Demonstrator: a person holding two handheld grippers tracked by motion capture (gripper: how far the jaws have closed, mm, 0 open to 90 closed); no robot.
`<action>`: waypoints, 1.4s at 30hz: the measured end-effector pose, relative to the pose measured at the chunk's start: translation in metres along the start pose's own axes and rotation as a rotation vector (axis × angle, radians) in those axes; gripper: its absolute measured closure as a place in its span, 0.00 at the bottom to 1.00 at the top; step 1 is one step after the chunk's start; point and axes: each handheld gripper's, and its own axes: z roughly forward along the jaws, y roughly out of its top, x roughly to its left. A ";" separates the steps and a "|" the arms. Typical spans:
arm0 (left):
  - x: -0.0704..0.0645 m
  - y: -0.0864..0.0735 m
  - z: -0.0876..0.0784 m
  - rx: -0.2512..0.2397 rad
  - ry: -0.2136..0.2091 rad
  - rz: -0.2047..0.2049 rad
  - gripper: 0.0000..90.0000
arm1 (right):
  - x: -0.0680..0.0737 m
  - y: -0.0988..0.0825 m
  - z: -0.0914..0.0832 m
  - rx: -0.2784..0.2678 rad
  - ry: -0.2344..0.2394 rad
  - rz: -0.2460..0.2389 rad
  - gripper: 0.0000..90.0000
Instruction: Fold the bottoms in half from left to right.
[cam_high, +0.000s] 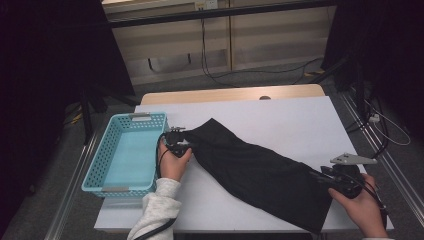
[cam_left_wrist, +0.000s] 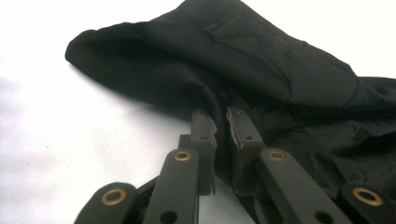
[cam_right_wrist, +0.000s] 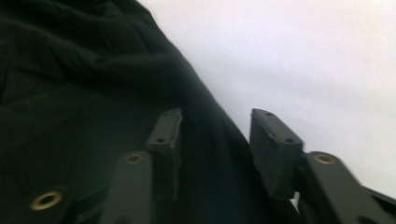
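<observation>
A long black cloth (cam_high: 260, 170) lies slantwise across the white table (cam_high: 300, 120), from beside the basket down to the front right edge. My left gripper (cam_high: 189, 142) is at the cloth's upper left end. In the left gripper view its jaws (cam_left_wrist: 219, 116) stand almost together, pinching a fold of the cloth (cam_left_wrist: 261, 60). My right gripper (cam_high: 316, 175) is at the cloth's lower right end. In the right gripper view its jaws (cam_right_wrist: 215, 121) stand apart, and the cloth's edge (cam_right_wrist: 70, 93) runs between them, one jaw over the fabric and the other over the bare table.
A light blue perforated basket (cam_high: 117, 190) stands empty at the table's left edge, just left of my left hand. Bare white surface lies beyond the cloth at the back and right. Cables trail on the floor behind the table, and dark curtains hang on both sides.
</observation>
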 end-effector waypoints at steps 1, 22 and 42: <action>0.000 0.000 0.000 -0.002 0.000 -0.003 0.91 | -0.001 -0.003 -0.002 0.003 -0.001 0.003 0.62; -0.001 -0.002 0.002 -0.001 0.006 0.006 0.90 | -0.018 -0.021 -0.016 0.059 -0.052 0.051 1.00; -0.001 -0.003 0.001 -0.006 0.007 0.012 0.89 | -0.019 -0.017 -0.015 0.029 -0.064 0.033 0.91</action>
